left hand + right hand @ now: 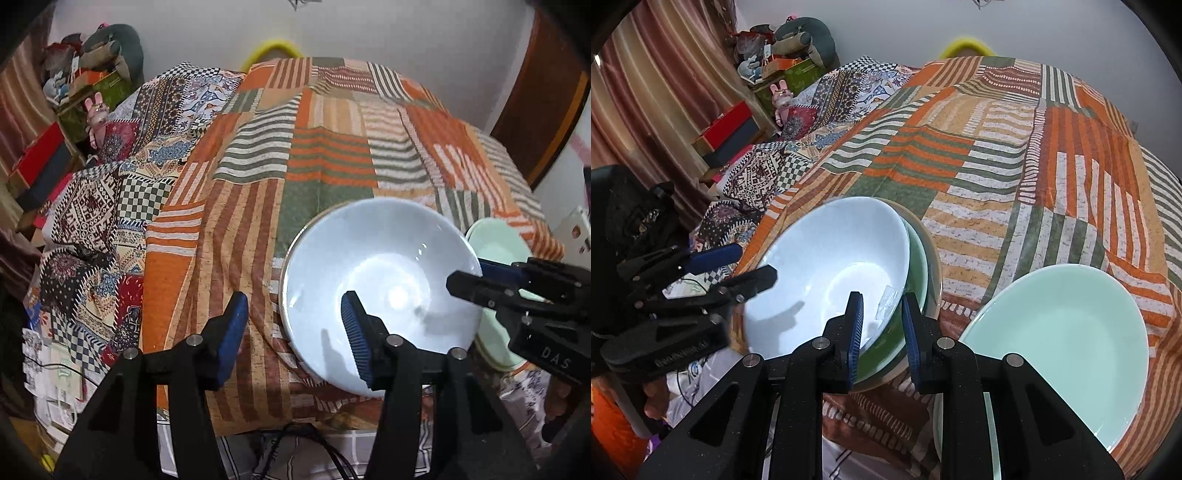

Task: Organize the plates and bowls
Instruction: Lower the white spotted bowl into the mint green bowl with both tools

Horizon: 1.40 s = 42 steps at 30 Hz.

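On the striped orange bedspread (1015,177) in front of you, the white bowl (827,273) sits nested in a green bowl (918,258), and both rest on a tan plate (936,273) near the bed's front edge, with a mint-green plate (1067,339) just beside the stack to the right. Your right gripper (881,332) straddles the near rim of the nested bowls, one pad inside the white bowl and the other outside the green one; the jaws stand narrowly apart and I cannot tell whether they are pinching the rims or only bracketing them. Your left gripper (293,332) is spread wide and holds nothing, its right pad hanging over the white bowl's (380,291) inside and its left pad over bare cloth. This looks like the stacking step, with the bowls already gathered. Next, judge whether the stack is settled: if so, ease the right jaws off the rim without dragging the bowls, since the cloth gives and the stack may tip. The mint-green plate probably wants pairing with the tan one.
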{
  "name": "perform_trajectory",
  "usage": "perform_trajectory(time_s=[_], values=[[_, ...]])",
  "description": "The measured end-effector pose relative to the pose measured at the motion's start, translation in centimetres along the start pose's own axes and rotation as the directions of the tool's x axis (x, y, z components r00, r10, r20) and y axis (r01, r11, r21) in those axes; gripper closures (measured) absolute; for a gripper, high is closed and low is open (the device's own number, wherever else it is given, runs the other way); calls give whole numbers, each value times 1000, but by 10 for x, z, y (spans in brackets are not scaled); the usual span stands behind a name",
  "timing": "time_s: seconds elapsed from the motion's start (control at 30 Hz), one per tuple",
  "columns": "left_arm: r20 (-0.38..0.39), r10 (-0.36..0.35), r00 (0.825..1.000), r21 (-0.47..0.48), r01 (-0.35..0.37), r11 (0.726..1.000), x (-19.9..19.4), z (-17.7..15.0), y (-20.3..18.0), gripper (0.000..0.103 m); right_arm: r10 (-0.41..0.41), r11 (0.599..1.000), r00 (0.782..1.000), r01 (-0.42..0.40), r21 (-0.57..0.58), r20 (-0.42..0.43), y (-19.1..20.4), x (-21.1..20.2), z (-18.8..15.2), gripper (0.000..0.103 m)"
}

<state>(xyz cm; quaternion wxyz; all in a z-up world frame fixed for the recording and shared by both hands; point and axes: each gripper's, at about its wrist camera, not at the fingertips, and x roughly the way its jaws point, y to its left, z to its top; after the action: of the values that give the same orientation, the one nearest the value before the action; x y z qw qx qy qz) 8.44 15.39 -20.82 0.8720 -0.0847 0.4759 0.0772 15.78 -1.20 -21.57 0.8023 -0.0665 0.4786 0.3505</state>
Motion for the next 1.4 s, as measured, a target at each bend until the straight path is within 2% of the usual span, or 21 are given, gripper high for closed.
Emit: perform_trajectory(time_s=[0.1, 0.17, 0.3, 0.53, 0.7, 0.9, 1.03, 1.13, 1.27, 1.33, 1.4], values=[[6, -12, 1000, -26, 12, 1000, -3, 0, 6, 50, -54, 998, 997, 55, -19, 48, 2, -9, 0, 54], [6, -18, 1000, -37, 18, 999, -3, -1, 10, 50, -73, 996, 994, 77, -49, 77, 5, -14, 0, 50], [-1, -43, 999, -70, 43, 997, 0, -4, 18, 50, -80, 995, 994, 85, -53, 77, 5, -14, 1, 50], [-57, -117, 991, -132, 109, 985, 27, -15, 26, 50, -69, 998, 997, 69, 2, 35, -9, 0, -2, 50], [-33, -124, 992, -122, 119, 985, 36, -14, 22, 51, -57, 998, 998, 56, 36, 15, -17, 11, -4, 50], [-14, -146, 989, -125, 144, 982, 48, -5, 22, 65, -40, 998, 999, 39, 54, 8, -21, 19, -6, 50], [-40, -150, 988, -130, 144, 981, 61, -5, 21, 65, -7, 997, 1000, 8, 80, -3, -26, 25, -8, 58], [-59, -174, 983, -148, 164, 975, 69, -9, 22, 66, 22, 995, 1000, -22, 99, -4, -28, 27, -8, 61], [-66, -182, 981, -139, 171, 975, 71, -14, 19, 66, 21, 996, 1000, -20, 88, -9, -27, 31, -10, 61], [-81, -198, 977, -138, 186, 973, 74, -16, 17, 66, 37, 995, 999, -35, 92, -16, -27, 33, -10, 68], [-97, -235, 967, -137, 221, 966, 75, -18, 13, 67, 36, 996, 999, -34, 87, -16, -25, 34, -10, 69]])
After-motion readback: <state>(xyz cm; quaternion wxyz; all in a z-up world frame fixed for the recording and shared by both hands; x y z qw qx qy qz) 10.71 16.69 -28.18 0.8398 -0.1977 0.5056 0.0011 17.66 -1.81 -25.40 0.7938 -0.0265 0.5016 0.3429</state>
